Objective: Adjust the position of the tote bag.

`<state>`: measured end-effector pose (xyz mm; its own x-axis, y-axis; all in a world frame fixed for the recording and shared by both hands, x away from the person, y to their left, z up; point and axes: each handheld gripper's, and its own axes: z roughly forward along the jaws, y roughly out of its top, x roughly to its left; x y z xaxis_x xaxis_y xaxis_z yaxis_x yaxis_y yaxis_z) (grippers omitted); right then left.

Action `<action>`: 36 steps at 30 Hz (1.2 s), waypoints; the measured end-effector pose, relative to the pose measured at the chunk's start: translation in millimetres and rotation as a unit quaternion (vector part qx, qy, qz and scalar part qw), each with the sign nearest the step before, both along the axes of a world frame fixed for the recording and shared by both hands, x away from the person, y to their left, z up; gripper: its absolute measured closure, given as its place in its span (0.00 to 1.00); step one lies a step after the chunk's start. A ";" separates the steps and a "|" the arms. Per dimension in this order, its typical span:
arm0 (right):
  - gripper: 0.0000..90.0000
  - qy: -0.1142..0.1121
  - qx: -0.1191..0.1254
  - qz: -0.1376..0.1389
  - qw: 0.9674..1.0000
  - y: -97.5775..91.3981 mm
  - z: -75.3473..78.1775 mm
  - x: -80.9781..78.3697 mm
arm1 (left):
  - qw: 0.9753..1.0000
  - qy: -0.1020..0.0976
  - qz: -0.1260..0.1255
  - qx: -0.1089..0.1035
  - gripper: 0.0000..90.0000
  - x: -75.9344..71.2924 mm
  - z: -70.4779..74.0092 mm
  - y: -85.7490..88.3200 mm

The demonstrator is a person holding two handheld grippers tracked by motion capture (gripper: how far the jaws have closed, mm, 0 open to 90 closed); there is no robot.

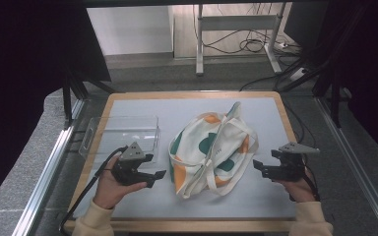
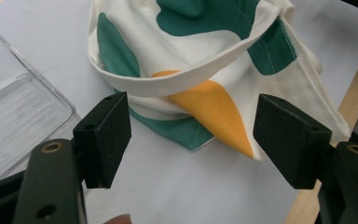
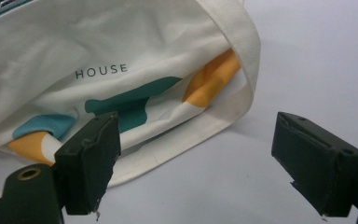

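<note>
The left gripper (image 2: 193,140) has its jaws spread wide with nothing between them, just short of the cloth bag's (image 1: 210,152) folded corner, and its own view alone shows the bag's strap curving across green and orange patches. The right gripper (image 3: 196,163) is likewise spread and empty beside the bag's hem, where its view reads the word HOUSE. From above, the bag lies mid-table (image 1: 270,105), between both grippers, with a clear plastic tray (image 1: 120,133) toward the table's left edge.
</note>
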<state>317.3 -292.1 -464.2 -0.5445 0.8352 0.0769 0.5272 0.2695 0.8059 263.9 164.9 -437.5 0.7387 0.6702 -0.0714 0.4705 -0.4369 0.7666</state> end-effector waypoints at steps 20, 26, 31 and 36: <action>0.17 0.005 -0.012 -0.009 1.000 2.6 -2.0 1.3 | 0.998 0.005 -0.056 0.016 0.30 -13.7 -6.1 -50.1; 0.17 0.008 -0.019 -0.012 1.000 3.4 -3.7 2.5 | 0.997 0.008 -0.070 0.016 0.29 -18.7 -7.5 -69.1; 0.17 0.008 -0.022 -0.012 1.000 4.4 -4.4 2.7 | 0.997 0.010 -0.073 0.030 0.29 -20.1 -12.6 -86.9; 0.17 0.009 -0.025 -0.013 1.000 5.2 -5.0 2.8 | 0.996 0.015 -0.067 0.053 0.29 -21.2 -23.0 -102.7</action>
<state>320.1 -286.9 -469.2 -0.5210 0.8524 0.0453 0.5497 0.2944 0.7818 242.8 62.2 -460.5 0.8205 0.5709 -0.0284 0.4240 -0.5747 0.6999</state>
